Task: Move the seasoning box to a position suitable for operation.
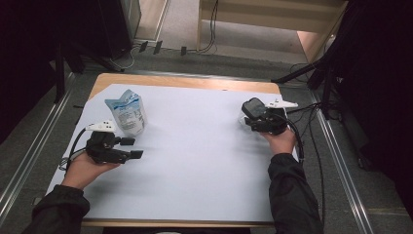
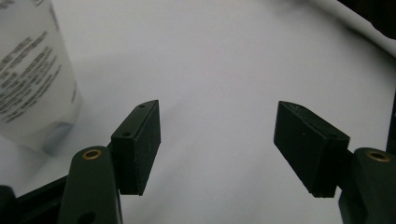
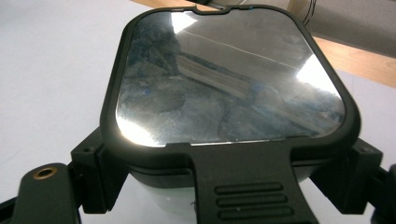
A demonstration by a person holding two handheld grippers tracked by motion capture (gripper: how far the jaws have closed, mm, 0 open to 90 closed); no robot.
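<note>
A light wooden tabletop [image 1: 185, 81] lies under a white sheet [image 1: 195, 161] that covers nearly all of it, leaving a bare wood strip along the far edge. Grey carpeted floor [image 1: 29, 141] surrounds it, crossed by silver metal rails [image 1: 343, 170] on both sides. Beyond stands pale wooden furniture [image 1: 272, 19] with black cables [image 1: 212, 29] trailing down; the room's upper corners are dark.

dark sleeves [image 1: 292, 195], black jaws with brass screws [image 2: 92, 153].

Black-lidded container [image 3: 231, 88] between right gripper [image 3: 229, 182] fingers [image 3: 100, 179], white tabletop [image 3: 51, 70]
</note>
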